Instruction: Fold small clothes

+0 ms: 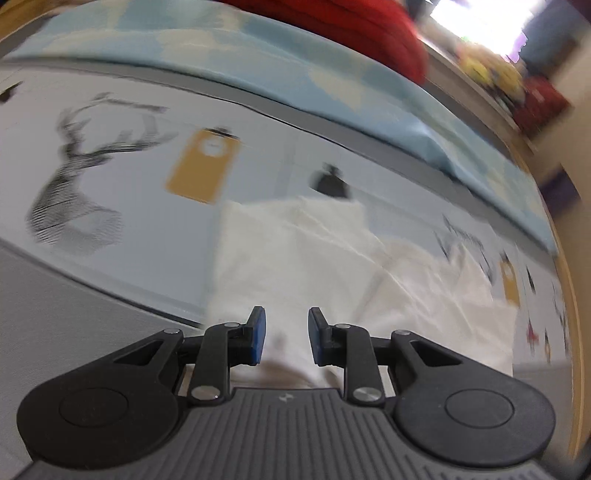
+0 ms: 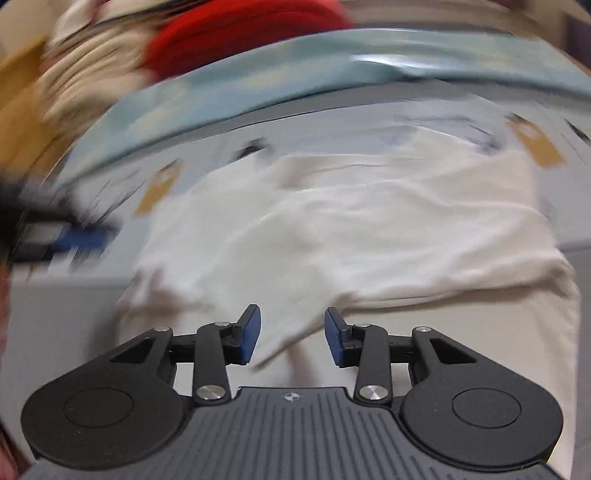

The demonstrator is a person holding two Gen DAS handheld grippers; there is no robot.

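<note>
A white garment (image 1: 332, 258) lies rumpled on a pale printed bedsheet (image 1: 122, 221). My left gripper (image 1: 286, 338) is open just above the garment's near edge, nothing between its blue pads. In the right wrist view the same white garment (image 2: 351, 229) spreads wide with folds, one part hanging over the bed edge at the right. My right gripper (image 2: 291, 338) is open above the garment's near hem, empty. The left gripper (image 2: 70, 236) shows blurred at the far left of the right wrist view.
A light blue blanket (image 1: 277, 74) lies across the back of the bed, with a red bundle (image 1: 351, 33) and cream cloth (image 2: 85, 88) behind it. The sheet carries a deer print (image 1: 74, 177) and yellow tags (image 1: 203, 166). A wooden bed edge (image 1: 572, 314) runs at right.
</note>
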